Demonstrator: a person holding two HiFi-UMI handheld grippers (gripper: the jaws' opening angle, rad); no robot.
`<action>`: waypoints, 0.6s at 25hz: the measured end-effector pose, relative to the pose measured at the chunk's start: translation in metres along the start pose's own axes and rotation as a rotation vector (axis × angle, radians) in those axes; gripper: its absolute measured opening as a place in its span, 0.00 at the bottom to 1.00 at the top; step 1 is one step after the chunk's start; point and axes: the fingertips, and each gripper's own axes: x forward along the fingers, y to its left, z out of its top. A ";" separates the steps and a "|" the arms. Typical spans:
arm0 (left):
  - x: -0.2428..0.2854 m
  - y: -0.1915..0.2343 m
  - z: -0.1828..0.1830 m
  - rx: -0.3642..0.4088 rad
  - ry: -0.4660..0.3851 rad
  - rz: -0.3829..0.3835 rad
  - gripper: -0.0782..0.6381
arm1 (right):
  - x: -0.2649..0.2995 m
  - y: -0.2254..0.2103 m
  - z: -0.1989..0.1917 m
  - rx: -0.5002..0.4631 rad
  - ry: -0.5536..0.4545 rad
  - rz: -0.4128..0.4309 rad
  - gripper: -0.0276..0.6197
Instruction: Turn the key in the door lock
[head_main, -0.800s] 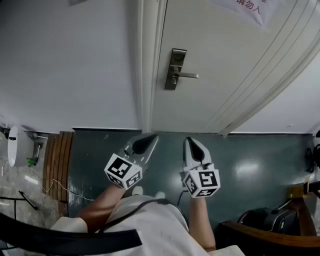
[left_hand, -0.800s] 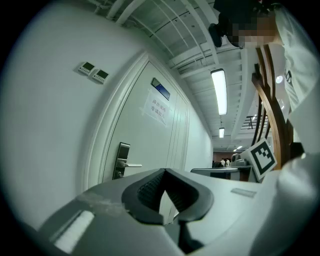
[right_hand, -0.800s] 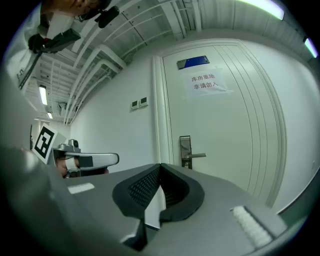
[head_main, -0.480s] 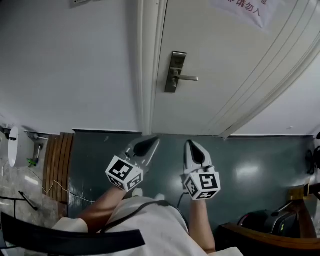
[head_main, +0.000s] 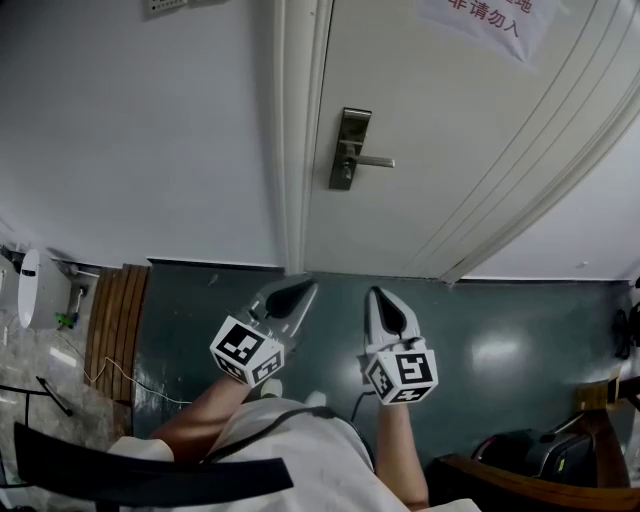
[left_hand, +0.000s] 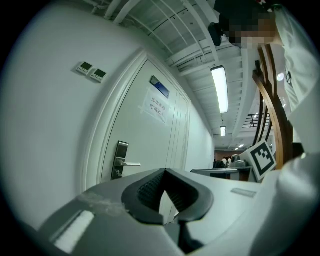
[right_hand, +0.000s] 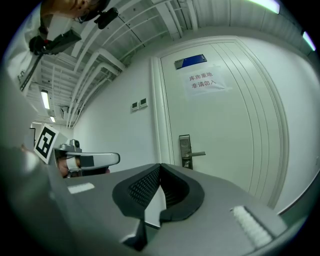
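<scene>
Head view:
- White wall (head_main: 130, 120) fills 9 to 12 o'clock.
- Paper notice (head_main: 485, 22) with red print at 1 o'clock, cut by the top edge.
- Dark teal floor (head_main: 520, 330), glossy, spans the lower half.
- Slatted wooden board (head_main: 112, 320) at 8 o'clock, along the floor's left edge.
- White rounded appliance (head_main: 30, 290) just beyond it, at the frame edge.
- Thin pale cable (head_main: 120, 384) trails at 7 o'clock.
- Brown wooden frame (head_main: 520, 480) at 5 o'clock, with a dark bulky object (head_main: 530, 450) beside it, kind unclear.

Left gripper view:
- Two small wall panels (left_hand: 91, 71) side by side at 10 o'clock.
- Lit strip light (left_hand: 220, 89) on the ceiling at 1 o'clock.

Right gripper view:
- Blue plate (right_hand: 190, 61) just above the notice, at 12 o'clock.
</scene>
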 end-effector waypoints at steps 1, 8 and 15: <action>0.000 -0.002 -0.001 0.001 0.001 0.003 0.12 | -0.001 0.000 -0.001 0.001 0.002 0.004 0.06; 0.008 -0.017 -0.004 0.013 0.004 0.022 0.12 | -0.012 -0.008 -0.006 -0.015 0.019 0.035 0.06; 0.013 -0.036 -0.009 0.018 0.004 0.050 0.12 | -0.024 -0.021 -0.011 -0.015 0.026 0.059 0.06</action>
